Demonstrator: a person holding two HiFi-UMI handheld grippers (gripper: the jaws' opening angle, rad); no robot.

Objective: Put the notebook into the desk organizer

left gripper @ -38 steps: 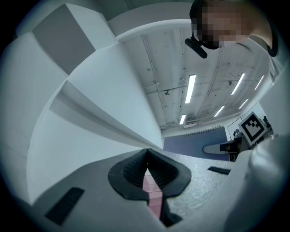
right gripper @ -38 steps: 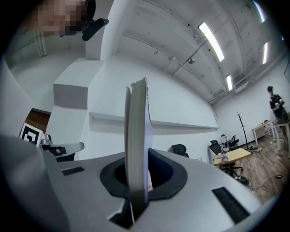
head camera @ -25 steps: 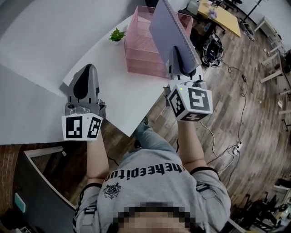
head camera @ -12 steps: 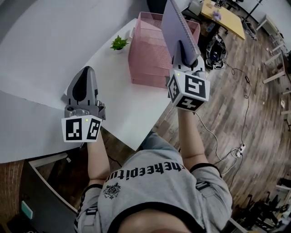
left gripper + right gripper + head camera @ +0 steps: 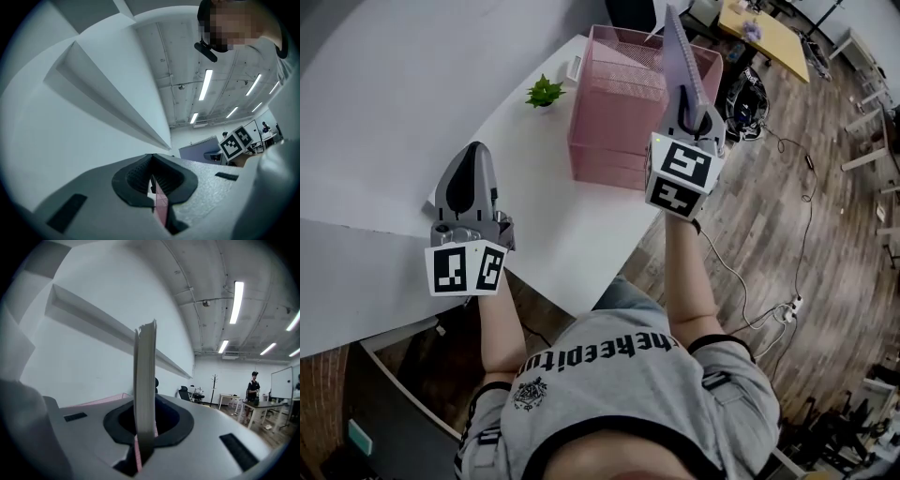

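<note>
**Head view: notebook held on edge at the pink organizer's right side**

Head view puts the white table (image 5: 412,131) across the 9 to 12 o'clock part of the frame. The pink mesh desk organizer (image 5: 614,112) stands near the table's edge at 12 o'clock. A small green plant (image 5: 545,92) sits just to its 9 o'clock side, apart from it.

The right gripper (image 5: 694,111), at about 1 o'clock, is clenched on the notebook (image 5: 679,52). The notebook stands upright, spiral edge outward, rising toward 12 o'clock along the organizer's right wall. The gripper hides its lower edge, so I cannot tell whether that edge is inside the walls. In the right gripper view the notebook (image 5: 144,380) runs edge-on straight up between the jaws of the right gripper (image 5: 143,446), whose pads press on both its faces.

The left gripper (image 5: 474,161) hovers over the table's near edge at 9 o'clock, well apart from the organizer. In its own view the left gripper (image 5: 153,190) holds nothing; its jaws are drawn together, leaving only a thin slit with pink showing through. At 3 o'clock in that view are the notebook (image 5: 199,152) and the right gripper's marker cube (image 5: 234,143).
</note>
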